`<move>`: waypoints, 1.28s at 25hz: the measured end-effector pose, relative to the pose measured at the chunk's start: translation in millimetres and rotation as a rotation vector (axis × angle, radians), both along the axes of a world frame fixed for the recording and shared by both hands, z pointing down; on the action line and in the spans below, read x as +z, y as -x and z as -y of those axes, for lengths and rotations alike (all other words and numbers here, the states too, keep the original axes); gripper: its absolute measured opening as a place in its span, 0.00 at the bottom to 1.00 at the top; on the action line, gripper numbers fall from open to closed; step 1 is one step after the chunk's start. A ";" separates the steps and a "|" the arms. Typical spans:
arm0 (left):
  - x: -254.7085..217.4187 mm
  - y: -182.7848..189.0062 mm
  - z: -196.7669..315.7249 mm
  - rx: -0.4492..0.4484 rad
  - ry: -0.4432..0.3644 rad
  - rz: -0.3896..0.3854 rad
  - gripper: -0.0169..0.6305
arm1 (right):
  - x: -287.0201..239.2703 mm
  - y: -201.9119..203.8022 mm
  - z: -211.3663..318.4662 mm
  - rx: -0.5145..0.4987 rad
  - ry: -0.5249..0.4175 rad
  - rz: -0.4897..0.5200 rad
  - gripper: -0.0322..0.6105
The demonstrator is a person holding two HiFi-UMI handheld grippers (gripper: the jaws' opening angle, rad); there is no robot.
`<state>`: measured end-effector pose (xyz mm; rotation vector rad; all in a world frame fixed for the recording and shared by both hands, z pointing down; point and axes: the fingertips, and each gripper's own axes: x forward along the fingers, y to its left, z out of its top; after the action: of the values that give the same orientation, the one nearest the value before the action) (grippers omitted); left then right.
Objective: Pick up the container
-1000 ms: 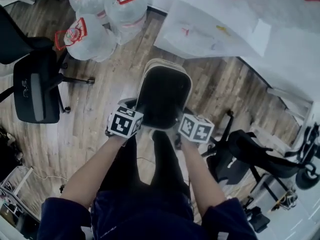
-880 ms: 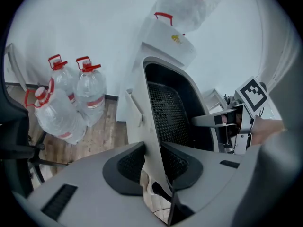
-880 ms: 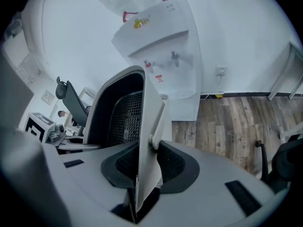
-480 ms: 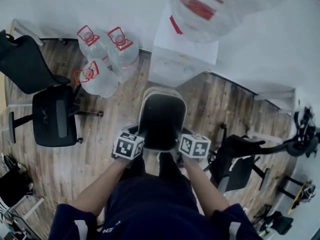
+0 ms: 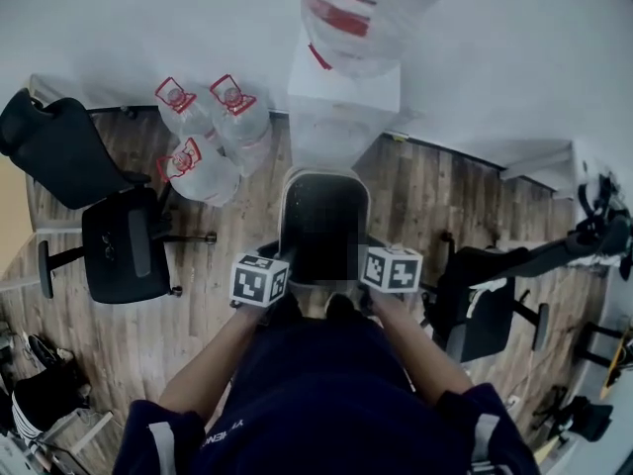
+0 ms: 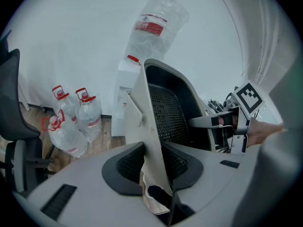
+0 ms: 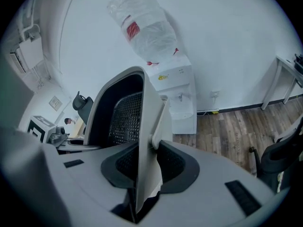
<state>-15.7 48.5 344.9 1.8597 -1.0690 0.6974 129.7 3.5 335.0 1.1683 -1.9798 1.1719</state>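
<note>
Wood-plank floor (image 5: 415, 196) meets a white wall (image 5: 148, 28); clear plastic jugs (image 5: 213, 132) and black chairs (image 5: 124, 255) stand around. The container (image 5: 324, 226), a beige shell with black mesh lining, is held up over the floor. The left gripper (image 6: 154, 167) and right gripper (image 7: 144, 167) each clamp their fingers (image 6: 124, 167) on one of its side walls.

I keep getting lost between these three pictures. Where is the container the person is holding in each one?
Head view: the container sits at the centre, seen from above, dark inside.
Left gripper view: the container fills the centre, its pale wall rising from the bottom edge.
Right gripper view: the container stands centre-left, rising from the bottom.
Shared landmark: the water dispenser with its upturned bottle, beyond the container in all three.
</note>
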 end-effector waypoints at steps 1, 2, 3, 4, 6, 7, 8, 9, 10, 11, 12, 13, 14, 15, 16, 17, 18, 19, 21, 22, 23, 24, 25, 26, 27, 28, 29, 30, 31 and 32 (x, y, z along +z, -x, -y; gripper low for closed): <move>-2.5 -0.9 0.3 -0.004 -0.004 -0.003 0.21 | -2.2 -0.7 0.4 -0.002 -0.005 0.004 0.20; -4.7 -1.7 0.1 -0.007 -0.008 -0.004 0.21 | -3.9 -1.4 0.3 -0.003 -0.008 0.008 0.20; -6.7 -2.5 -0.6 -0.008 -0.011 -0.004 0.22 | -5.3 -2.0 -0.4 -0.002 -0.011 0.013 0.20; -8.4 -3.2 -1.6 -0.007 -0.013 -0.002 0.22 | -6.6 -2.6 -1.4 -0.001 -0.014 0.018 0.20; -11.2 -4.2 -3.2 -0.003 -0.017 0.002 0.22 | -8.4 -3.6 -3.2 0.001 -0.018 0.025 0.20; -12.6 -4.3 -3.2 -0.001 -0.019 0.004 0.22 | -9.4 -3.6 -3.5 0.001 -0.020 0.028 0.20; -13.8 -4.1 -2.9 0.000 -0.021 0.006 0.22 | -10.7 -3.4 -3.3 0.002 -0.023 0.030 0.20; -15.0 -4.1 -2.1 0.002 -0.023 0.007 0.22 | -11.9 -3.5 -2.8 0.004 -0.026 0.033 0.20; -15.8 -4.4 -1.5 0.005 -0.024 0.009 0.22 | -12.7 -4.0 -2.2 0.007 -0.028 0.034 0.20; -16.2 -5.2 -1.0 0.007 -0.026 0.010 0.22 | -13.1 -4.8 -1.8 0.010 -0.030 0.036 0.20; -16.3 -6.0 -0.7 0.009 -0.026 0.011 0.22 | -13.2 -5.7 -1.6 0.011 -0.031 0.037 0.20; -16.4 -6.8 -0.3 0.011 -0.027 0.011 0.22 | -13.2 -6.5 -1.4 0.013 -0.032 0.038 0.20; -16.3 -7.6 0.3 0.012 -0.028 0.011 0.22 | -13.0 -7.3 -1.1 0.015 -0.033 0.039 0.20; -15.9 -8.5 0.7 0.013 -0.029 0.010 0.22 | -12.7 -8.3 -0.7 0.018 -0.033 0.038 0.20; -15.3 -9.3 0.9 0.014 -0.028 0.008 0.22 | -12.4 -9.2 -0.4 0.021 -0.034 0.038 0.20; -14.8 -10.0 0.8 0.015 -0.027 0.007 0.22 | -12.0 -9.7 -0.4 0.025 -0.034 0.038 0.20; -14.5 -10.2 0.6 0.016 -0.026 0.006 0.22 | -11.7 -9.8 -0.6 0.027 -0.034 0.038 0.20; -14.3 -10.1 0.7 0.017 -0.025 0.006 0.22 | -11.4 -9.8 -0.9 0.029 -0.033 0.038 0.20; -14.0 -9.6 2.5 0.018 -0.025 0.009 0.22 | -11.0 -9.4 0.3 0.030 -0.032 0.036 0.20; -13.9 -9.3 4.3 0.019 -0.026 0.011 0.22 | -11.2 -9.2 1.8 0.031 -0.033 0.035 0.20; -13.7 -9.1 5.7 0.020 -0.026 0.012 0.22 | -11.5 -9.0 3.1 0.031 -0.033 0.035 0.20; -13.7 -9.0 6.6 0.021 -0.026 0.012 0.22 | -11.9 -8.9 3.9 0.032 -0.034 0.034 0.20; -13.8 -8.9 7.3 0.022 -0.027 0.013 0.22 | -12.3 -9.0 4.5 0.031 -0.036 0.032 0.20; -13.8 -9.0 7.9 0.024 -0.027 0.012 0.22 | -12.4 -9.1 5.0 0.031 -0.037 0.032 0.20; -13.6 -9.1 8.6 0.025 -0.027 0.011 0.22 | -12.2 -9.4 5.3 0.032 -0.038 0.032 0.20; -13.3 -9.3 9.3 0.026 -0.027 0.009 0.22 | -11.6 -9.7 5.7 0.035 -0.037 0.032 0.20; -12.9 -9.3 10.2 0.026 -0.026 0.008 0.22 | -11.0 -9.9 6.1 0.037 -0.035 0.032 0.20; -12.7 -9.3 11.3 0.026 -0.026 0.007 0.22 | -10.5 -10.0 6.8 0.041 -0.033 0.033 0.20; -12.5 -9.4 12.4 0.026 -0.024 0.007 0.22 | -10.2 -10.2 7.5 0.043 -0.032 0.034 0.20; -12.2 -9.8 13.3 0.027 -0.023 0.006 0.22 | -10.1 -10.7 8.3 0.045 -0.032 0.034 0.20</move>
<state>-5.9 35.2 332.7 1.8960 -1.0618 0.7093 140.4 -4.8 324.9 1.2229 -2.0138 1.1945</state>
